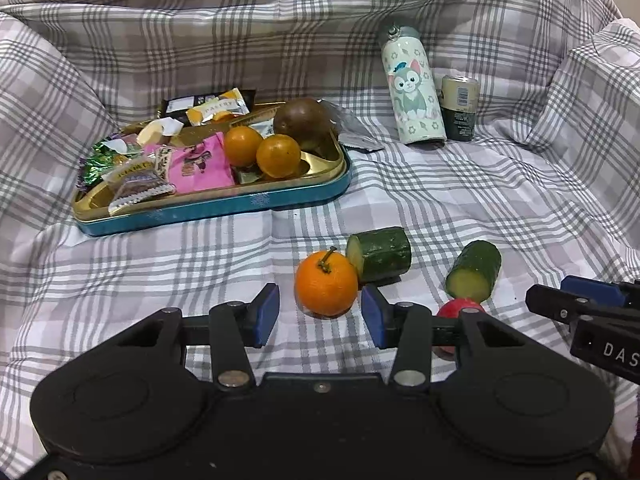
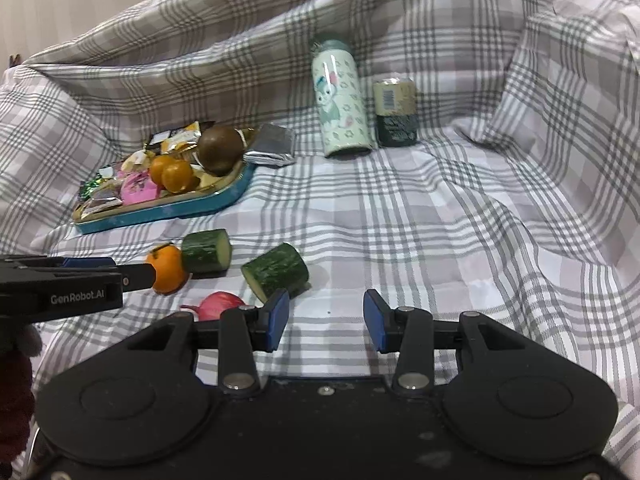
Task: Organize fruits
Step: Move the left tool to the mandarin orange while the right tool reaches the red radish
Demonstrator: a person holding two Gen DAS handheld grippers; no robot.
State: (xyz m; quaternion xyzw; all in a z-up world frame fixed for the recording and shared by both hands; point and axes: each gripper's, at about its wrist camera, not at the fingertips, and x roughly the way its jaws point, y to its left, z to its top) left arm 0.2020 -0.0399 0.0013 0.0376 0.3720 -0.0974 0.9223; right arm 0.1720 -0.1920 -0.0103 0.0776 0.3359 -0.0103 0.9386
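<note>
An orange (image 1: 326, 284) with a stem lies on the checked cloth just ahead of my left gripper (image 1: 320, 316), which is open with its blue pads either side of the orange's near half. Two cucumber pieces (image 1: 380, 254) (image 1: 474, 270) lie right behind the orange. A red fruit (image 1: 460, 306) is partly hidden by the left gripper's right finger. The teal tray (image 1: 216, 208) holds two oranges (image 1: 242, 146) (image 1: 278, 156) and a brown round fruit (image 1: 304, 120). My right gripper (image 2: 326, 320) is open over bare cloth, to the right of the nearer cucumber piece (image 2: 276, 270).
Snack packets (image 1: 192, 164) fill the tray's left half. A silver wrapper (image 1: 356, 132) lies beside the tray. A cat-print bottle (image 1: 412, 92) and a can (image 1: 460, 108) stand at the back right. Raised folds of cloth ring the area on all sides.
</note>
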